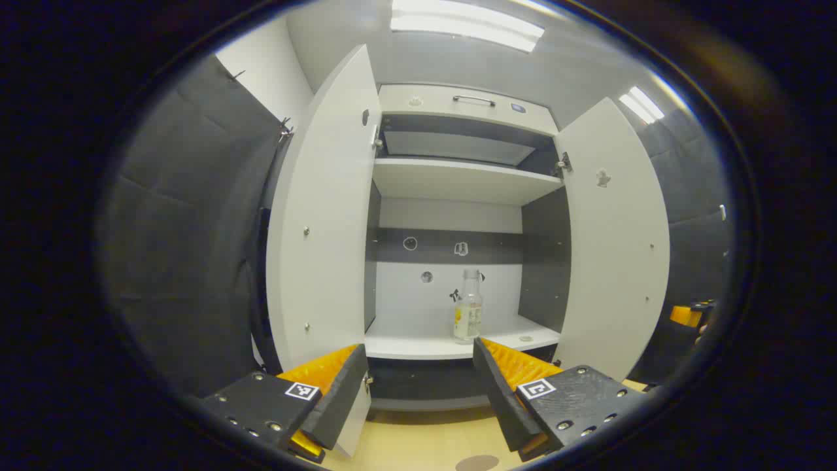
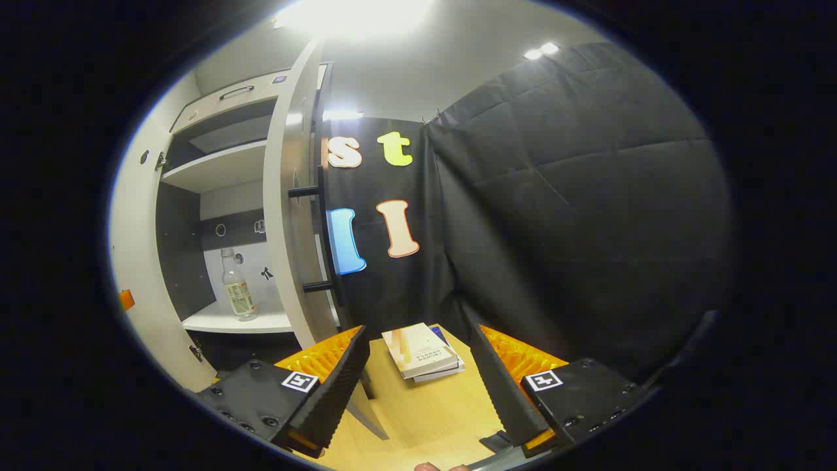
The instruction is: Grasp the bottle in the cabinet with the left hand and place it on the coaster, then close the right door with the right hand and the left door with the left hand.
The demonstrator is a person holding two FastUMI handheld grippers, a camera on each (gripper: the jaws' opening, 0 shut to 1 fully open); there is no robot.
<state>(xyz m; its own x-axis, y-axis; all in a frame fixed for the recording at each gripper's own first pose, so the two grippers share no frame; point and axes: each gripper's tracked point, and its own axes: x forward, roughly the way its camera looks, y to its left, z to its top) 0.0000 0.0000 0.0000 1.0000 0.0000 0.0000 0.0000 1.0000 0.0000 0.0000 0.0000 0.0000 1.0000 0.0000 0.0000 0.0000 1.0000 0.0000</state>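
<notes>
I see my left gripper (image 1: 418, 379) wide open with nothing in it, aimed at the cabinet (image 1: 458, 176). Both doors stand open: the left door (image 1: 324, 216) and the right door (image 1: 614, 235). The bottle (image 1: 468, 307) stands upright on the low shelf (image 1: 418, 343), well apart from my fingers. My right gripper (image 2: 418, 376) is wide open and empty too, over the table (image 2: 438, 412) near some books (image 2: 422, 351).
</notes>
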